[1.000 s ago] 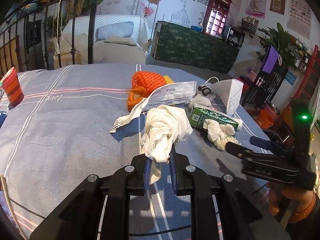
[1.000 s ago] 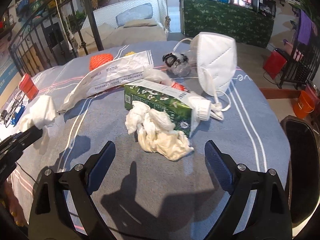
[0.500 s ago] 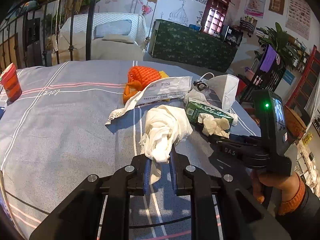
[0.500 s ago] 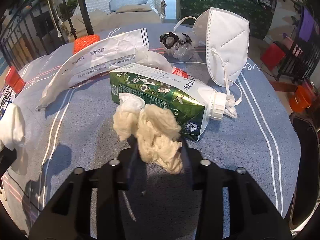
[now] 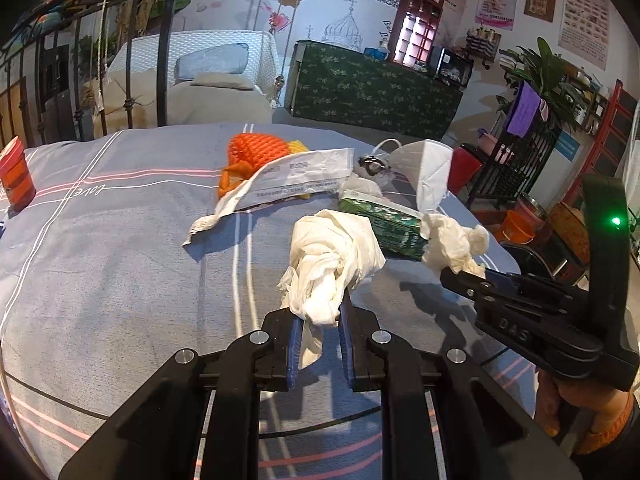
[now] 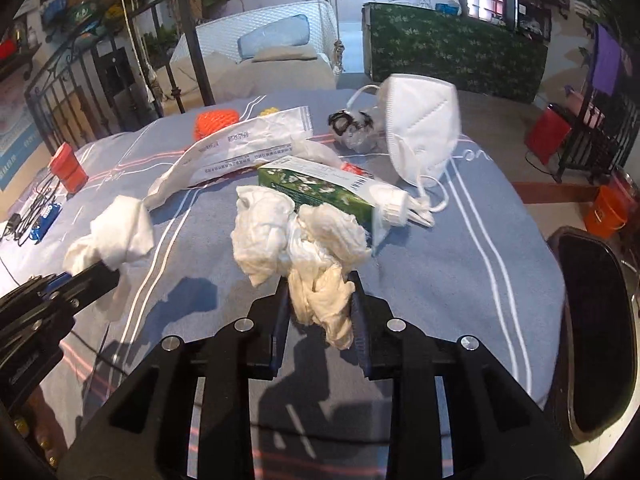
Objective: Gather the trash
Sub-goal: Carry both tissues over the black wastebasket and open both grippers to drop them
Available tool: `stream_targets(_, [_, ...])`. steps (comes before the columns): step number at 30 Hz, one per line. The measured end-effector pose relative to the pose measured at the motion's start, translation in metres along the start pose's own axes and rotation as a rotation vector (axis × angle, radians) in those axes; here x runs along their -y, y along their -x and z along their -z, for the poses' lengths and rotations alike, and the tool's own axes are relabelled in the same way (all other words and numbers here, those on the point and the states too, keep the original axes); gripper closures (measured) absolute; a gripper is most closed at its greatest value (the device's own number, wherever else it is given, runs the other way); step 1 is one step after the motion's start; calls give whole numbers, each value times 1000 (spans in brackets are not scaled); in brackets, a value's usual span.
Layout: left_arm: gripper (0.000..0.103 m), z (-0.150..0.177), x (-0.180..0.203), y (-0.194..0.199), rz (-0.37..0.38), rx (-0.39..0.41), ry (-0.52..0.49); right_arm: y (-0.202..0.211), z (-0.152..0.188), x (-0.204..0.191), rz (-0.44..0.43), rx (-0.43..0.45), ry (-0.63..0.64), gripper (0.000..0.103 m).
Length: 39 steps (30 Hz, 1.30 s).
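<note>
My left gripper is shut on a crumpled white tissue and holds it above the grey-blue cloth; it also shows in the right wrist view. My right gripper is shut on a second, yellowish crumpled tissue, lifted off the cloth; it shows in the left wrist view too. On the table lie a green carton, a white face mask, a long white wrapper, an orange net and a clear crumpled plastic piece.
The round table wears a grey-blue striped cloth. A red cup stands at its far left edge. A black bin sits beside the table on the right. Cables and a blue item lie at the left edge.
My right gripper closed on the yellowish tissue beside the carton and lifted it. My left gripper kept its tissue and stayed roughly in place.
</note>
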<state>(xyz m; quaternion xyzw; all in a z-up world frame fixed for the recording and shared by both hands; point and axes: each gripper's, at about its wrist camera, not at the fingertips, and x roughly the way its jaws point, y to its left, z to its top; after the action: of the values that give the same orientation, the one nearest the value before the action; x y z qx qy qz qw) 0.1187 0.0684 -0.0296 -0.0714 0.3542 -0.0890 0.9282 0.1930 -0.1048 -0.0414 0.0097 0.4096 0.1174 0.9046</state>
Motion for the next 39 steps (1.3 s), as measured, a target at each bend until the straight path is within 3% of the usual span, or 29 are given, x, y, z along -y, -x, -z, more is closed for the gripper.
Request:
stream_targets(10, [86,6,51,-2,73,15,-73,46,33,58,85,57,-101,75])
stream_targets(22, [86,7,123,-10,185,30,-182,84,59,155,217,142,-291,75])
stream_targets(31, [86,5,164,-17,240,48,-270,80,73,221,313,131,-412,74])
stream_targets(39, [86,7,186,-23,282,49,-326,52,73,251,347,91,-450,74])
